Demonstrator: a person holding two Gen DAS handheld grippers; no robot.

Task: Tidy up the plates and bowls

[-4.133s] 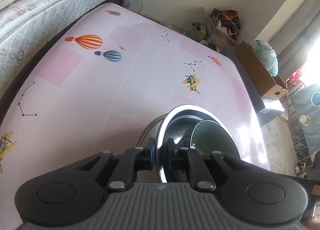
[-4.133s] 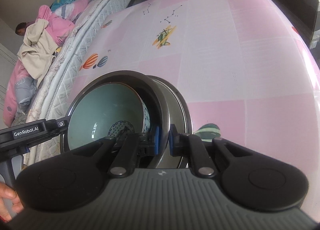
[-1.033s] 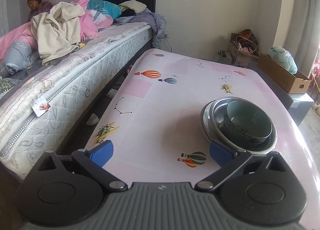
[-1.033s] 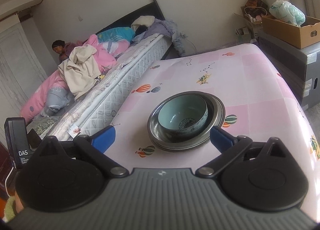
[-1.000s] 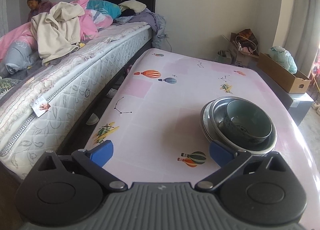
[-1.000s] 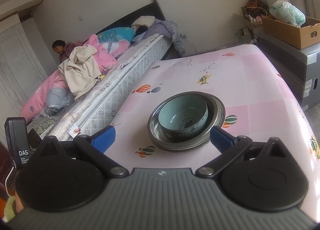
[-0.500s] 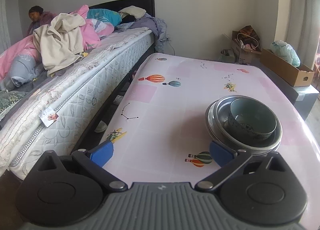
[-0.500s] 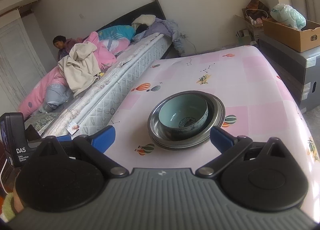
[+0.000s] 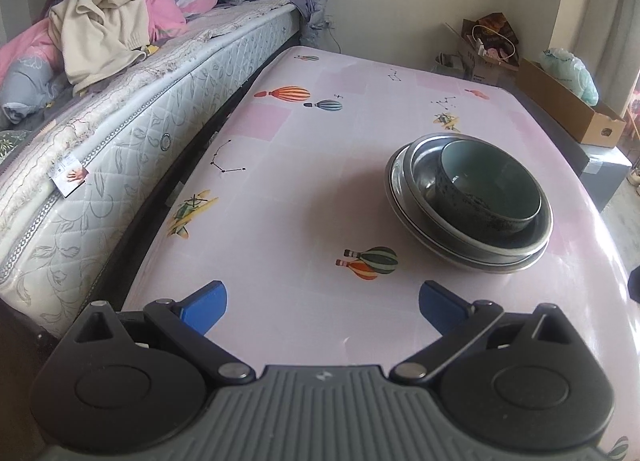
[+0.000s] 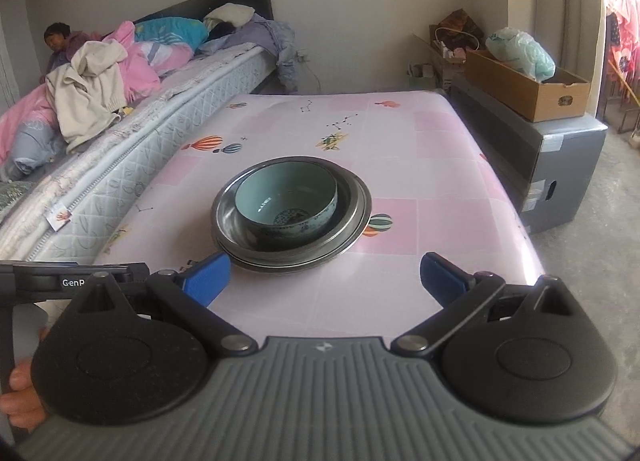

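Steel plates under bowl: count unclear.

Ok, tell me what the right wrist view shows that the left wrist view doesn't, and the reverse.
Only the right wrist view shows the painted pattern inside the ceramic bowl, the grey cabinet under the cardboard box, the bare floor, and a hand holding the other tool at lower left.

Only the left wrist view shows the airplane print near the table's left edge and the curtain at right.

Both show the ceramic bowl nested in the stacked metal bowls on the pink table, the bed, and an open gripper: left gripper, right gripper, each empty.
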